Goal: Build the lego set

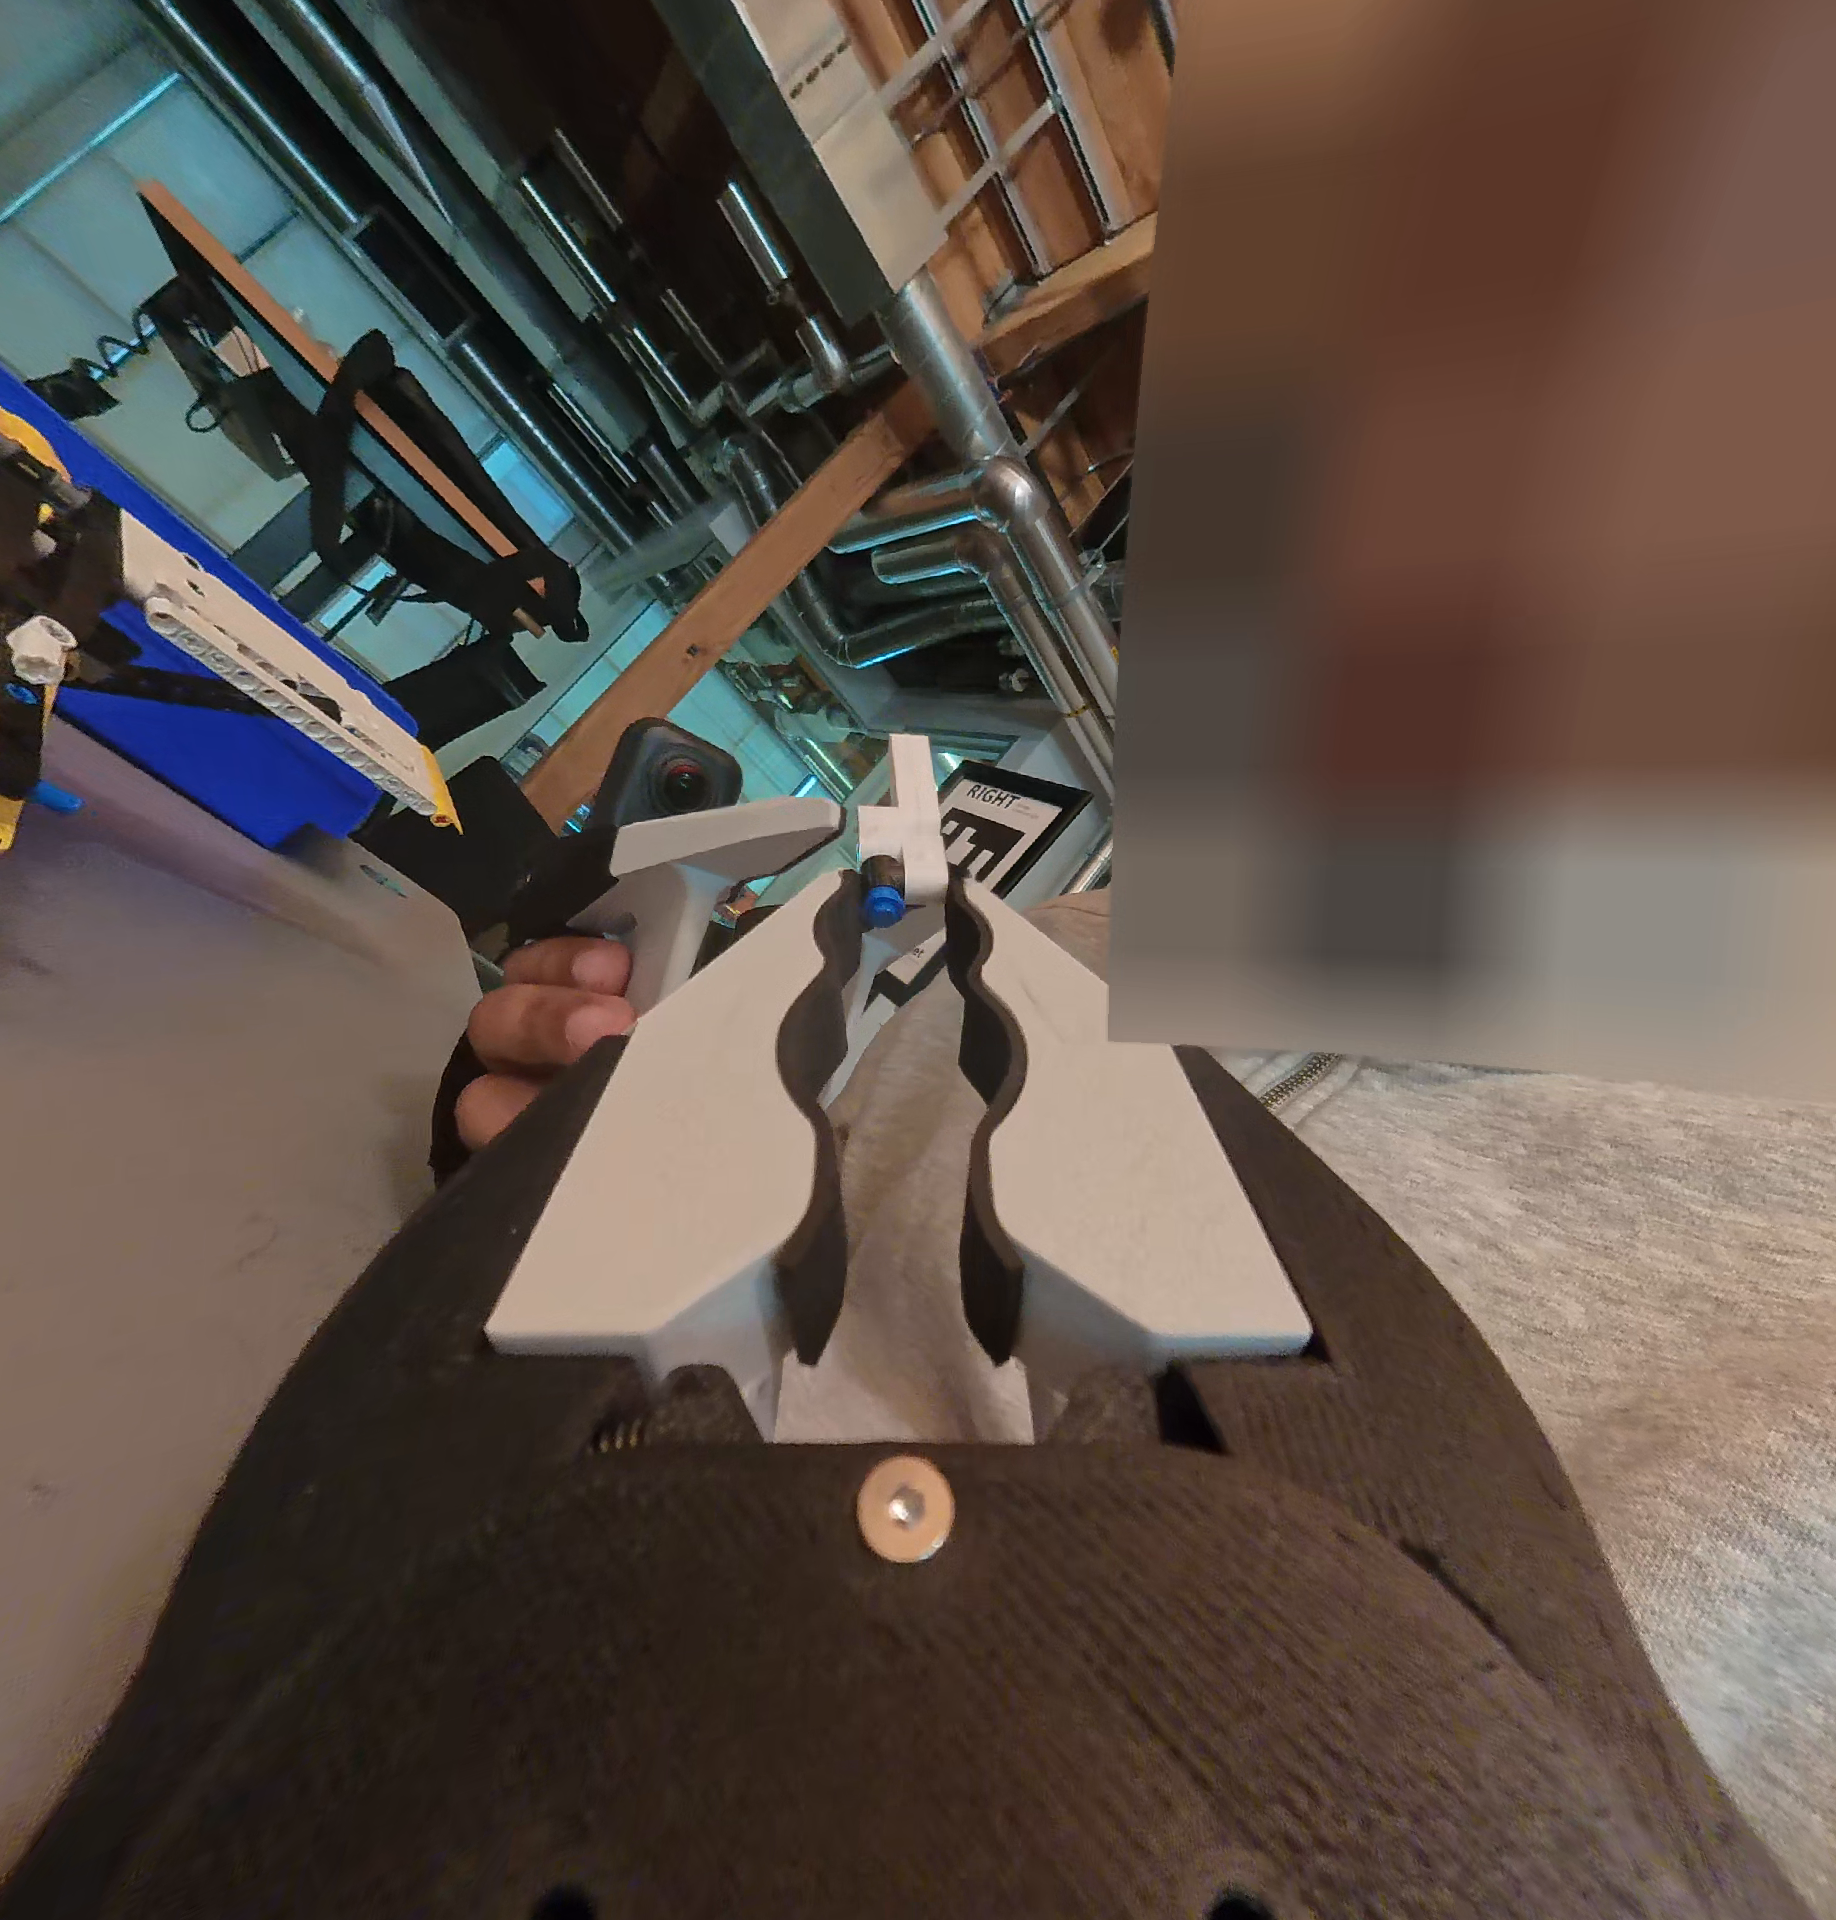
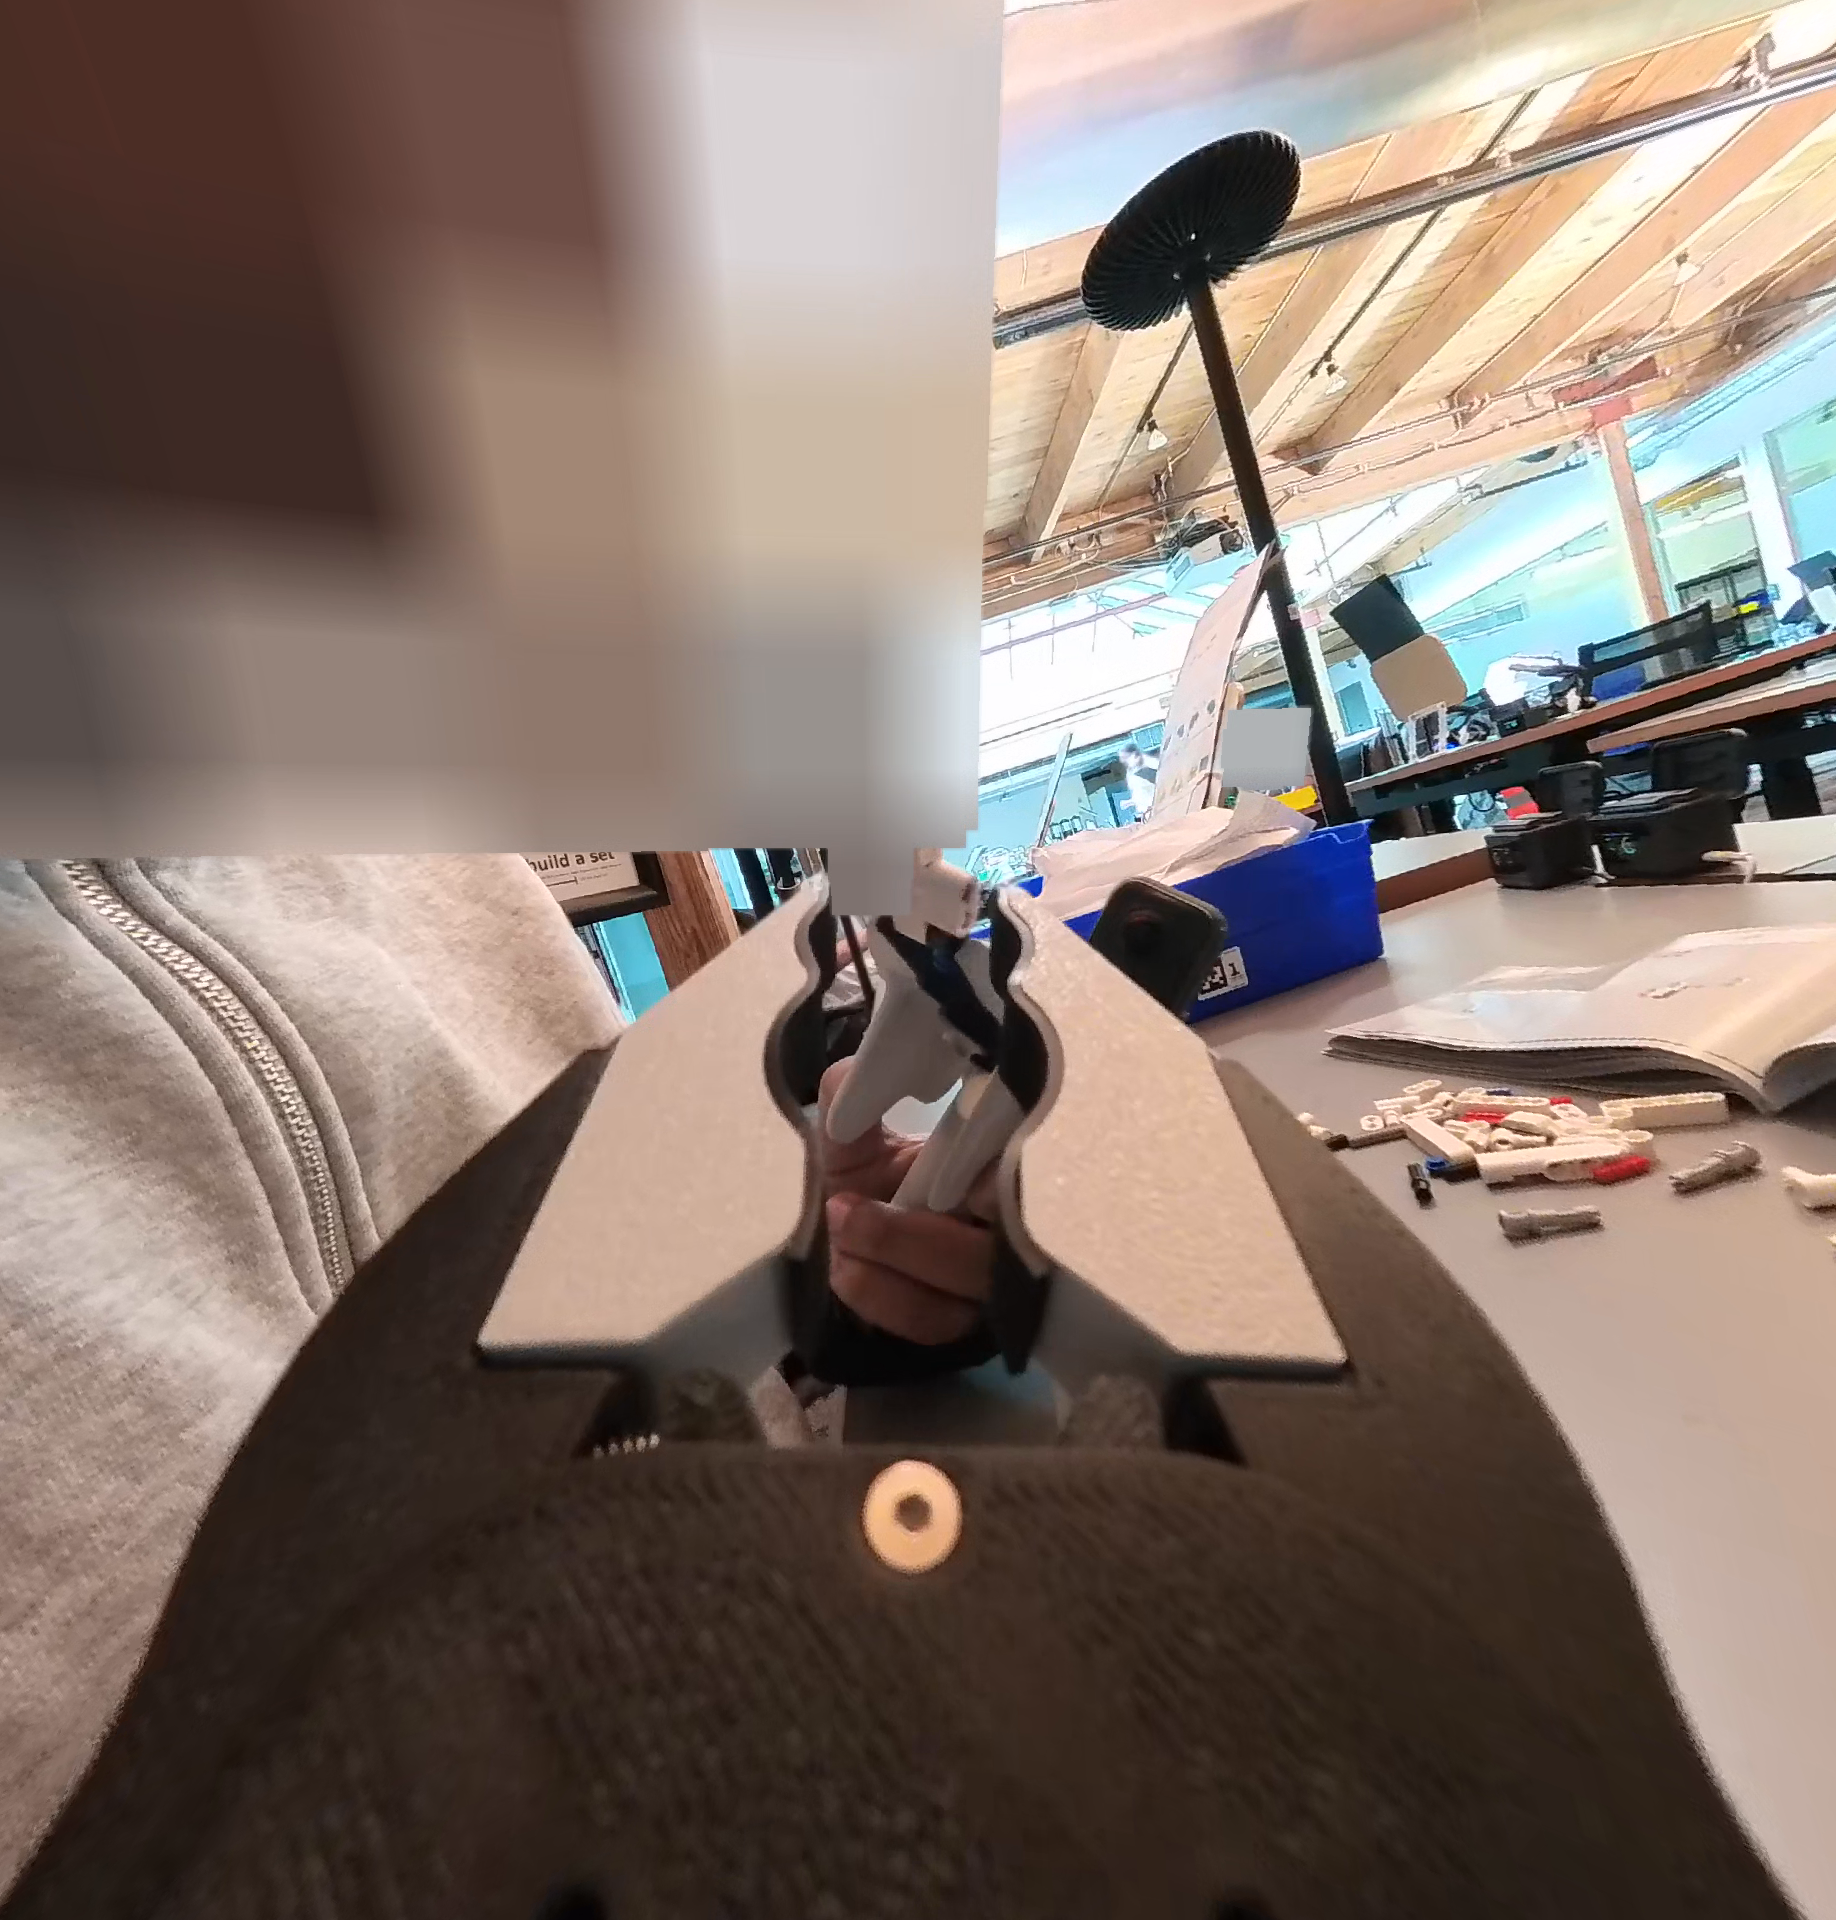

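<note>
In the left wrist view my left gripper (image 1: pixel 903 891) is nearly shut, its tips pinching a blue pin (image 1: pixel 879 900) that sits against a small white lego piece (image 1: pixel 912 821). My right gripper (image 1: pixel 841 821) comes in from the left, and its tip meets the same white piece. In the right wrist view my right gripper (image 2: pixel 912 906) has its jaws narrowly apart around the white piece (image 2: pixel 943 891). The left gripper's white fingers (image 2: pixel 883 1049) and the blue pin (image 2: pixel 945 982) show between them. A mosaic patch hides the left tip's contact.
A yellow and black part-built model (image 1: pixel 0 644) with a white beam (image 1: pixel 280 675) stands by a blue bin (image 1: pixel 218 758) at the left. In the right wrist view there are loose pieces (image 2: pixel 1496 1132), an open booklet (image 2: pixel 1672 1008), a blue bin (image 2: pixel 1288 914) and black boxes (image 2: pixel 1620 831) on the grey table (image 2: pixel 1516 1455). A person's grey hoodie (image 2: pixel 166 1091) is close. Less than 4 cm separates the two grippers' tips.
</note>
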The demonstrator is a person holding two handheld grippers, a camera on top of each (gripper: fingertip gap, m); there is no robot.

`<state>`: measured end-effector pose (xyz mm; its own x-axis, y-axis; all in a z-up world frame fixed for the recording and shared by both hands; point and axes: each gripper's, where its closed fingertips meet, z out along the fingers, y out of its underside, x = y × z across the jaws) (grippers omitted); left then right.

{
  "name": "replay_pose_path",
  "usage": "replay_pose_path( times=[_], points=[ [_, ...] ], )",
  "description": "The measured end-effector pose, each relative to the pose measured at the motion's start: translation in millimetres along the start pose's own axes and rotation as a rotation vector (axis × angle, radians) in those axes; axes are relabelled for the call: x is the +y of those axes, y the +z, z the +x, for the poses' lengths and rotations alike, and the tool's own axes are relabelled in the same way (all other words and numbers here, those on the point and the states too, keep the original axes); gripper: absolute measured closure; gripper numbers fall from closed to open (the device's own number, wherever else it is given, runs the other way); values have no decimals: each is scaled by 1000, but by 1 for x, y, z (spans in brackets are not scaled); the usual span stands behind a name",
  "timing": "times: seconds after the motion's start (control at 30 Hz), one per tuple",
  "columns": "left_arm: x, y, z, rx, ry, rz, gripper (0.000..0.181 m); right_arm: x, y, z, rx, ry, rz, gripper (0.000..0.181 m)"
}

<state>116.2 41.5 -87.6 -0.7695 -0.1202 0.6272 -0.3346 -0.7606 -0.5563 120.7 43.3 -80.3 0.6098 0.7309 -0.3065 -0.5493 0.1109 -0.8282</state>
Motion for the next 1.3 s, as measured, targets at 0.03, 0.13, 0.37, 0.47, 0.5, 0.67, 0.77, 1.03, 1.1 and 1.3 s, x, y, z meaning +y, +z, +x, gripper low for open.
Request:
replay_pose_path(
  times=[0.03,0.13,0.37,0.47,0.5,0.67,0.77,1.03,1.1,1.3],
  points=[
    [0,0,0,3,-2,-1,167,1,0,-1,-2,-6,-4,154],
    [2,1,1,13,-14,-11,167,2,1,-3,-4,-20,-12,154],
    [4,2,1,39,-60,-19,167,1,1,0,15,-25,-9,163],
    [4,2,1,43,-67,-18,167,3,2,0,22,-37,-17,166],
    [4,2,1,44,-70,-17,167,3,2,0,22,-40,-16,167],
    [3,2,1,57,-91,-12,167,3,3,0,31,-48,-17,167],
    [2,2,1,61,-98,-6,167,2,3,1,37,-53,-16,169],
    [1,1,0,61,-107,4,167,2,3,2,44,-48,-13,170],
    [1,1,0,60,-111,7,167,2,3,2,47,-48,-12,170],
    [-2,-1,-3,50,-127,29,166,0,2,5,61,-39,2,173]
  ],
)
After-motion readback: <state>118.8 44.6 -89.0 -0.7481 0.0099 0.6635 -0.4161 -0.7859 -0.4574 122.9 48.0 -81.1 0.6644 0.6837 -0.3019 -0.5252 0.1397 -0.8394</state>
